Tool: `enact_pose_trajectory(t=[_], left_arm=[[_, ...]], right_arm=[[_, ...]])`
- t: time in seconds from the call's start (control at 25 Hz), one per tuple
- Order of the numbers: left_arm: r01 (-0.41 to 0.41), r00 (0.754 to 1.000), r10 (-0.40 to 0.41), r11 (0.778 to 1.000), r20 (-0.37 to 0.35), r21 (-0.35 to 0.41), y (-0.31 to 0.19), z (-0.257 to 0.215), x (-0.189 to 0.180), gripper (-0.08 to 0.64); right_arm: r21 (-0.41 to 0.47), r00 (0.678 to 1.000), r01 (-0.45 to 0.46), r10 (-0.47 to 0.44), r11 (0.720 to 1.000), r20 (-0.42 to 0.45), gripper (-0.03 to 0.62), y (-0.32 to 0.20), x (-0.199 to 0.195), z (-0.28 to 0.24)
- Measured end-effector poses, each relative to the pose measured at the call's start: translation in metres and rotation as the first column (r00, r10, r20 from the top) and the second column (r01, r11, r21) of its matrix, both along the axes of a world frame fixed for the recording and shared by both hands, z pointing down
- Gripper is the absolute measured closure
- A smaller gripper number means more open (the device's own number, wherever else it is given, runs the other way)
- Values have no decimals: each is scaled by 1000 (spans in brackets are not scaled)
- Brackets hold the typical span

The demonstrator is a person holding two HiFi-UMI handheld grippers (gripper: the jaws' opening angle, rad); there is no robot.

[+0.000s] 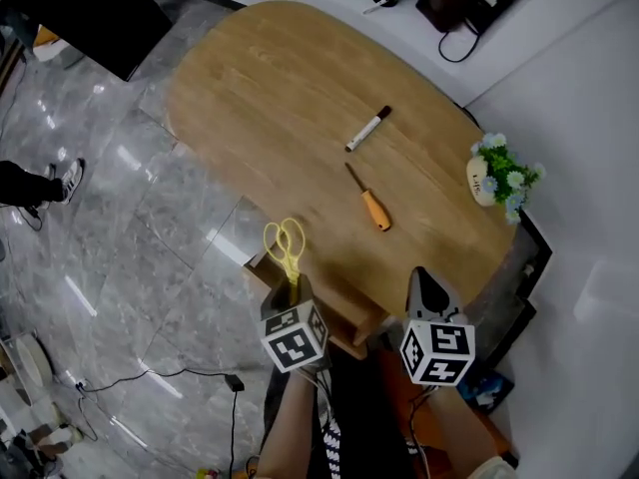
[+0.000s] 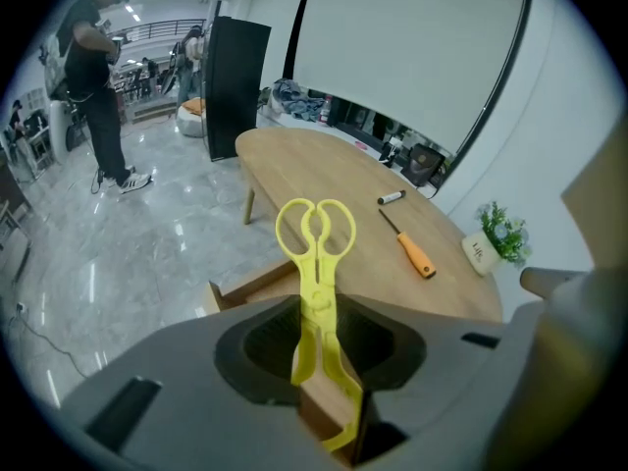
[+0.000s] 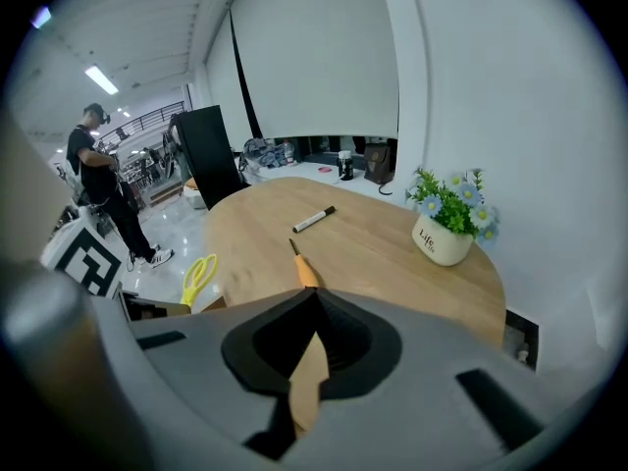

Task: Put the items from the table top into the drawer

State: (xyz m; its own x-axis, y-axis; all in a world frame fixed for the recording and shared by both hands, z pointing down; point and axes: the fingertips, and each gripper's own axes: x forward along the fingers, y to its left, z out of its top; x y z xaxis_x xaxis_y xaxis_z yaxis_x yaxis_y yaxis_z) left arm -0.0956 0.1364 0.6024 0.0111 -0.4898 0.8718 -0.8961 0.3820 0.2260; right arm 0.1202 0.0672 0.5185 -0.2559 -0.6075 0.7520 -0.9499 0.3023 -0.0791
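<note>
At the table edge, left tongs hold scissors.

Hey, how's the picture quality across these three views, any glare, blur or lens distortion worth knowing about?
Head view: sharp and evenly lit, with streaks of lamp glare on the polished floor. Left gripper view: heavy fisheye bending and black corners, yet the yellow scissors read crisp. Right gripper view: the same fisheye curve bows the table, and the near foreground is soft.
</note>
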Motion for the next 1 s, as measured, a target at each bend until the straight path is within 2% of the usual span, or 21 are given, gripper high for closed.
enact_pose_trajectory(t=[0.48, 0.68, 0.76, 1.0], left_arm=[[125, 991, -128, 990, -34, -69, 42, 42, 17, 454], [202, 972, -208, 977, -108, -62, 45, 45, 24, 447], [205, 971, -209, 978, -118, -48, 44, 43, 26, 409], [148, 982, -155, 987, -112, -66, 41, 44, 28, 407]], right_arm=[[-45, 998, 67, -67, 997, -11, 600, 22, -5, 28], [-47, 998, 59, -60, 997, -21, 600, 20, 4, 29], [-46, 999, 44, -44, 998, -18, 600, 17, 7, 29], [-52, 1000, 13, -13, 999, 4, 599, 15, 7, 33]])
